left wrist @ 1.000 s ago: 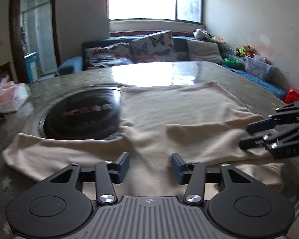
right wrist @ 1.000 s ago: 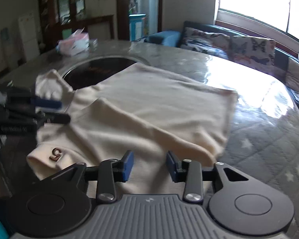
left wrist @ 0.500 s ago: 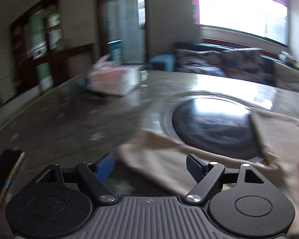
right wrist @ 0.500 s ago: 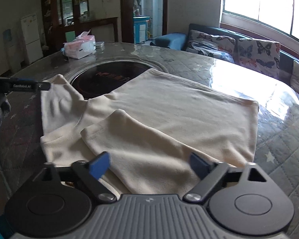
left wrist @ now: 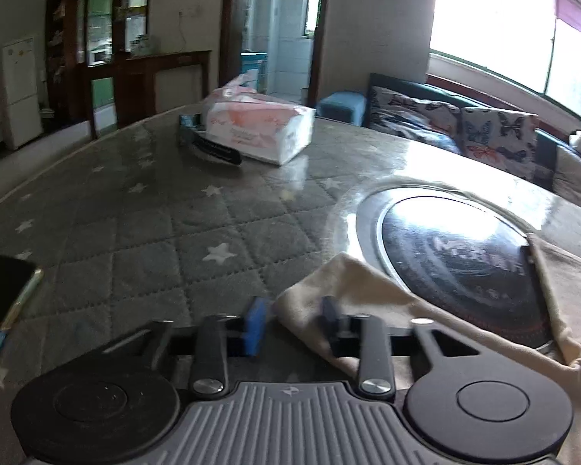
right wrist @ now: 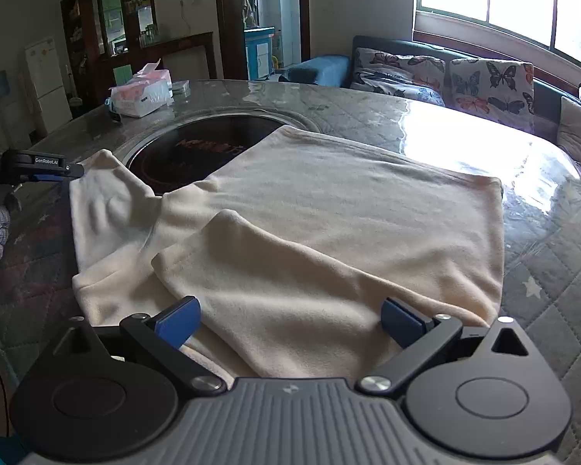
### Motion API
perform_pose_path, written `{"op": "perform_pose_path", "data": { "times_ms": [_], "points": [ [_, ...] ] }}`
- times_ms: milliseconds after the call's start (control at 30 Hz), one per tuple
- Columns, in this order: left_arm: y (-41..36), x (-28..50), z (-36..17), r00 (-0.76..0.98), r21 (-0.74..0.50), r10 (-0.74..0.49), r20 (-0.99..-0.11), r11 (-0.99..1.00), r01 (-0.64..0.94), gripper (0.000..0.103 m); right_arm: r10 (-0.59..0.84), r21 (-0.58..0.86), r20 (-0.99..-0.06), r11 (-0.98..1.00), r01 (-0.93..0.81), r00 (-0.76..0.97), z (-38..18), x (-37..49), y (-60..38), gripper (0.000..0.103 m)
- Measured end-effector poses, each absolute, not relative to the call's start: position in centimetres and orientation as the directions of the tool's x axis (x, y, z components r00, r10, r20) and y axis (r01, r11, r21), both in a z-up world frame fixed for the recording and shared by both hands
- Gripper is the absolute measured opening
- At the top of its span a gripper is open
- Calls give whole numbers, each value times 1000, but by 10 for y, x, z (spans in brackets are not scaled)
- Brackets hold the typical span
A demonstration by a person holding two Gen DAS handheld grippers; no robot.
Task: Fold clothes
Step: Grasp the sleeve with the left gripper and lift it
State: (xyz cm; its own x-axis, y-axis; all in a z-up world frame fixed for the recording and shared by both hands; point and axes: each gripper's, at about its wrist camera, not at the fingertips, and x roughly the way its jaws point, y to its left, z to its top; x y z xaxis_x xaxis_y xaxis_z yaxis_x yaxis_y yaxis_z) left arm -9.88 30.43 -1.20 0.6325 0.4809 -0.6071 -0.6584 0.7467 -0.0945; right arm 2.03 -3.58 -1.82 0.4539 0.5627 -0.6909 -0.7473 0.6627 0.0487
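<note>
A cream long-sleeved top (right wrist: 329,209) lies spread on the table, one sleeve folded across its body. Its other sleeve (left wrist: 352,290) stretches out to the left over the edge of the black round hob. My left gripper (left wrist: 292,319) has its jaws closing around the cuff end of that sleeve; it also shows at the left edge of the right wrist view (right wrist: 58,170). My right gripper (right wrist: 288,316) is wide open above the near edge of the folded sleeve and holds nothing.
A black round hob (left wrist: 461,255) is set into the quilted grey table cover (left wrist: 155,224). A tissue pack (left wrist: 259,133) and a dark object lie at the far left. A phone (left wrist: 4,302) lies near the left edge. A sofa stands behind.
My left gripper swung left to the outstretched sleeve's end and narrowed its jaws around the cuff. My right gripper opened wide and let go of the folded sleeve.
</note>
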Motion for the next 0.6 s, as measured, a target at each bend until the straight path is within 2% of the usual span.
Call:
{"op": "perform_pose_path", "data": {
  "times_ms": [67, 100, 267, 600],
  "points": [
    [300, -99, -8, 657, -117, 460, -597, 761, -638, 12, 566, 54, -688, 664, -746, 454, -18, 21, -36, 103],
    [298, -98, -5, 669, -127, 449, -592, 768, -628, 11, 569, 56, -685, 665, -745, 455, -17, 21, -37, 103],
    [281, -98, 10, 736, -176, 390, -554, 809, -561, 9, 582, 64, -665, 670, -740, 469, -11, 19, -44, 103],
    [179, -91, 81, 909, -219, 141, -393, 945, -241, 9, 595, 84, -612, 704, -706, 521, 2, 14, -76, 103]
  ]
}}
